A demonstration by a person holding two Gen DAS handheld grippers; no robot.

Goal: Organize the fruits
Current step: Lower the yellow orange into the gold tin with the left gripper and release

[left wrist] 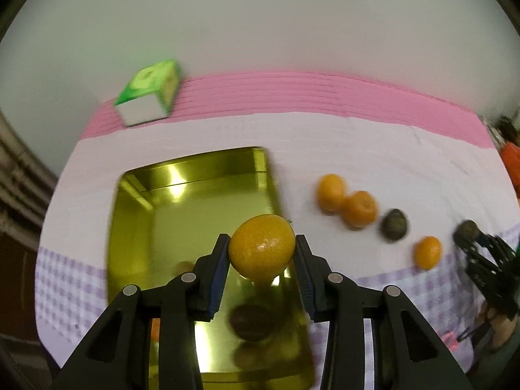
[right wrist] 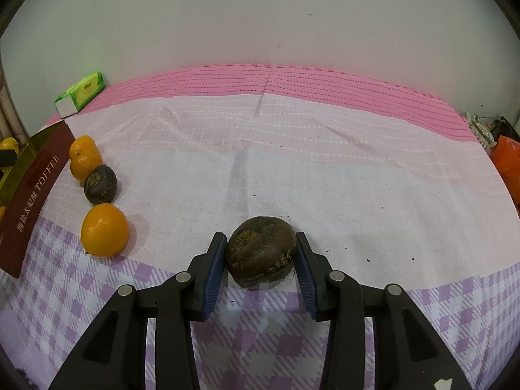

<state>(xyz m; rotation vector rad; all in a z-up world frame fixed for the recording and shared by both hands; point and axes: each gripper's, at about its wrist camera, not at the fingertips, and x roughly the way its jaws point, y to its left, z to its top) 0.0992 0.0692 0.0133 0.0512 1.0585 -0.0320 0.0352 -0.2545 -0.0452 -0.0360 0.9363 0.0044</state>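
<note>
My left gripper point(left wrist: 261, 251) is shut on an orange point(left wrist: 261, 245) and holds it above a gold tin point(left wrist: 136, 227). A dark brown fruit point(left wrist: 252, 321) lies inside the tin. My right gripper point(right wrist: 261, 254) is shut on another dark brown fruit point(right wrist: 260, 250), low over the checked cloth. Between tin and right gripper lie two touching oranges point(right wrist: 84, 157), a dark fruit point(right wrist: 100, 184) and a single orange point(right wrist: 104, 230). In the left wrist view the right gripper point(left wrist: 471, 239) shows at the far right edge.
The tin's red outer wall point(right wrist: 32, 195) reads TOFFEE and stands at the left of the right wrist view. A green box point(right wrist: 81, 94) sits at the back left on the pink cloth. An orange bag point(right wrist: 508, 162) lies off the table's right edge.
</note>
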